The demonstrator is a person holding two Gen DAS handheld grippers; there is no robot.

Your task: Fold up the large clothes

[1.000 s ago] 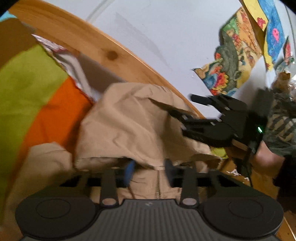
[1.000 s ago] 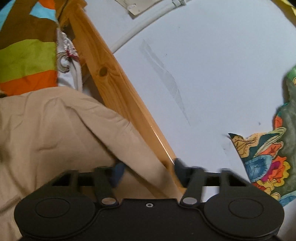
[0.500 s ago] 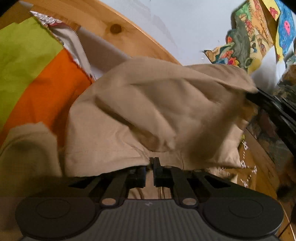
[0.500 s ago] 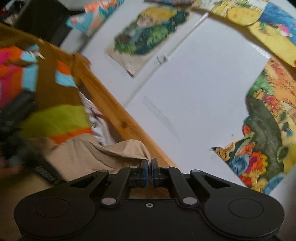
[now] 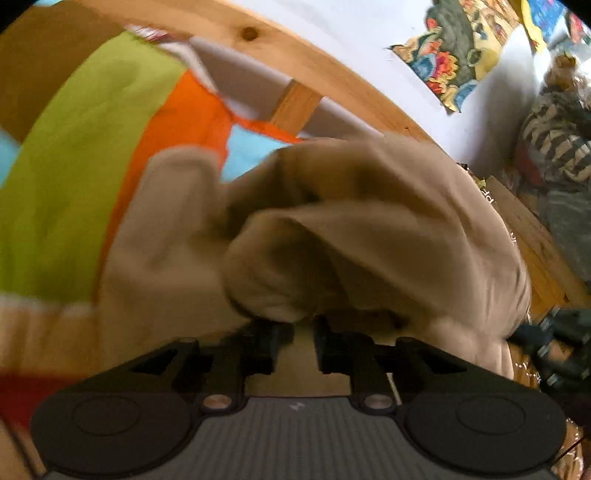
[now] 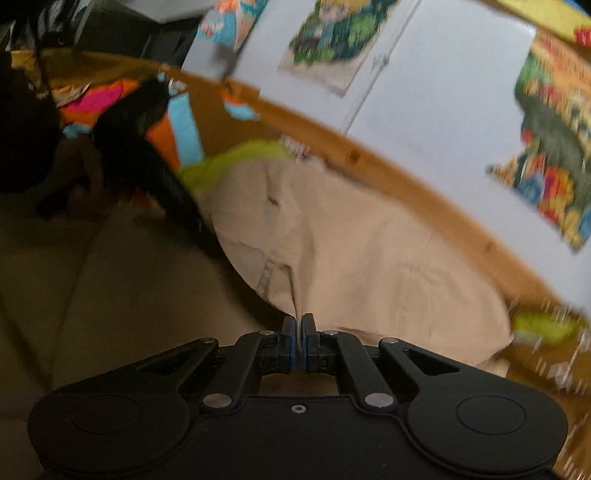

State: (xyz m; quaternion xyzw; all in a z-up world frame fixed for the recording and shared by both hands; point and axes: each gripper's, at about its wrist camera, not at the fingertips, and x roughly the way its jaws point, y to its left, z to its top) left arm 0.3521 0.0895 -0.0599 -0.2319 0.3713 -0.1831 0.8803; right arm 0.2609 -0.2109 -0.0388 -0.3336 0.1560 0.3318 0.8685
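Where the left wrist view begins, lower centre: left tongs (image 5: 295, 332), jaws narrowly apart, tips hidden under a bunched fold of the beige jacket (image 5: 369, 229); whether they pinch cloth cannot be told. Jacket: heaped across centre and right of frame, blurred. Blanket (image 5: 81, 155): striped green, orange, blue and brown, left side, under the jacket. Wooden bed rail (image 5: 295, 62): curving along the top. White wall (image 5: 354, 33) with a colourful picture (image 5: 454, 55), upper right.

Right wrist view, lower centre: right tongs (image 6: 298, 332), jaws pressed together on an edge of the jacket (image 6: 351, 251). Jacket: spread across centre and right, a seam running up from the tongs. Blanket (image 6: 236, 158): upper left of the jacket. Wooden bed rail (image 6: 369, 162): crossing diagonally behind. Wall (image 6: 443, 103) with pictures (image 6: 554, 147) along the top and right. Dark blurred shape, left side, not identifiable.
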